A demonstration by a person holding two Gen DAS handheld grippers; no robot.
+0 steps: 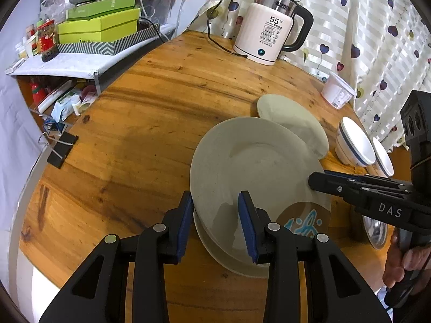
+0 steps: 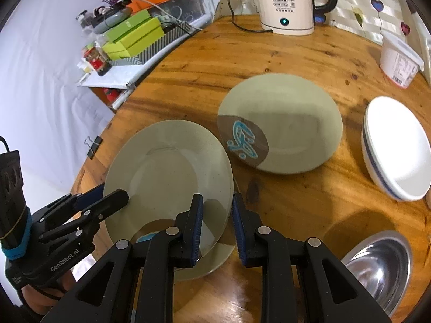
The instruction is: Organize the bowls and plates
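While aslant, grey plate, its opposite rims tight between narrow fingers of left gripper and right gripper.

Both grippers were black plastic with angular, cut-out finger arms and dark blue ribbed pads. Round silver screws marked the joints of the left gripper and the right gripper. The right one carried white letters reading DAS along its side; the left one read GenRobot.AI, and a blue band and a thin elastic were wrapped round its upright black block. A black cable trailed from each handle.
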